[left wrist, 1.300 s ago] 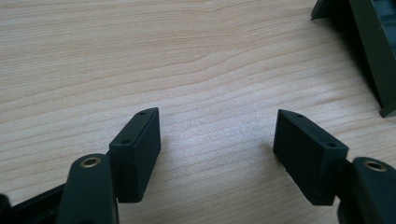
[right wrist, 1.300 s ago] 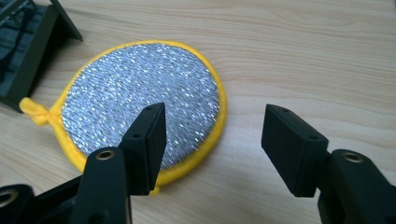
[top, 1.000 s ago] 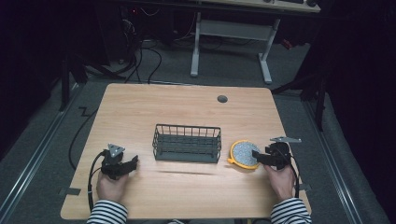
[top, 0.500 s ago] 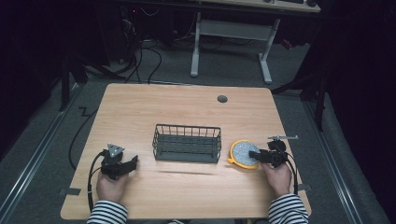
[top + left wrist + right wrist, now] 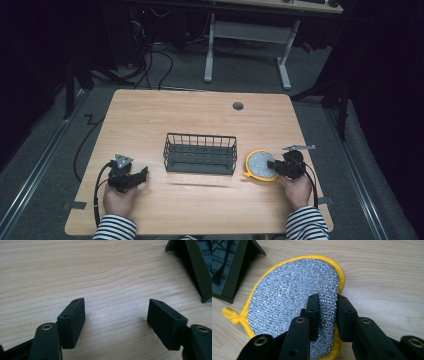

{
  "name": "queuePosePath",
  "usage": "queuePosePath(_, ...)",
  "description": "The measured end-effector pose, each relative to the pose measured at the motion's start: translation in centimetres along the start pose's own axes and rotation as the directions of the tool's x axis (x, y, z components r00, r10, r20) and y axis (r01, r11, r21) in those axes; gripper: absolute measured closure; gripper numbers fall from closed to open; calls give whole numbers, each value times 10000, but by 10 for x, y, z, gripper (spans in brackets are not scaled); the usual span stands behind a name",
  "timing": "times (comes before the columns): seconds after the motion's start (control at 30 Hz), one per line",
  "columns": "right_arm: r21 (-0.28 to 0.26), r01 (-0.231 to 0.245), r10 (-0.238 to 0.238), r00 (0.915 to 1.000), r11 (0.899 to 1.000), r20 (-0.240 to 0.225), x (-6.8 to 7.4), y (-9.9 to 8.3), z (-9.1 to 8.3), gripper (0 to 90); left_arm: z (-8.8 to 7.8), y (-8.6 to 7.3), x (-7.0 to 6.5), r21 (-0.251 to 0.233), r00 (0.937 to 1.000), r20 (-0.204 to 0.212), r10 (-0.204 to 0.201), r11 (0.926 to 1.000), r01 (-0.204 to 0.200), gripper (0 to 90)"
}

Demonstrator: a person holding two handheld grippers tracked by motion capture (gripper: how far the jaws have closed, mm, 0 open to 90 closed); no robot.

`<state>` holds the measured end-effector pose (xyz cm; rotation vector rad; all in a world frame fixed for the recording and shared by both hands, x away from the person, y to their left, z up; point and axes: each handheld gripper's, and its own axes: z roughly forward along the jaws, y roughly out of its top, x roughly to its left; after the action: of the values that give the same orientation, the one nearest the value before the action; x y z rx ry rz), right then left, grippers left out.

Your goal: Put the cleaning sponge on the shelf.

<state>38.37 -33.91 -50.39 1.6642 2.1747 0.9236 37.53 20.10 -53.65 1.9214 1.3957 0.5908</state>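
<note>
The wooden table (image 5: 200,115) fills the middle of the high view, pale and grained, with a small round hole (image 5: 238,106) near its upper edge. At the centre of the frame stands a dark wire basket (image 5: 200,153), upright on the tabletop. Just to its right, lower right of centre, lies a round scouring pad (image 5: 259,164) with a silver mesh face and a yellow rim (a small yellow loop sticks out at its edge in the right gripper view).

The right gripper (image 5: 274,165) comes in from the lower right, held by a hand in a striped sleeve. Its jaws have just been closing and now pinch a fold of the scouring pad's mesh near the rim, the pads pressing from both sides, as the right gripper view shows (image 5: 327,312).

The left gripper (image 5: 141,174) rests at the lower left, well apart from the basket. Its jaws stand spread, with bare wood between them (image 5: 116,315).
</note>
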Motion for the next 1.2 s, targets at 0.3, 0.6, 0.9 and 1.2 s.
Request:
queuePosePath(0.3,-792,327,-360,9985,9963,-405,6,13,-23,762,0,0,0,10,10000,-7,55,10000,-55,310)
queuePosePath(0.6,-892,758,-780,9967,9931,-206,13,29,-32,762,0,0,0,10,10000,16,5,10000,-5,309)
queuePosePath(0.9,-1530,979,-1003,9949,9834,-78,19,45,-50,762,0,0,0,5,10000,12,43,10000,-43,307)
queuePosePath(1.2,-2265,958,-1021,9946,9693,-161,22,63,-71,761,0,0,0,9,10000,15,58,10000,-58,305)
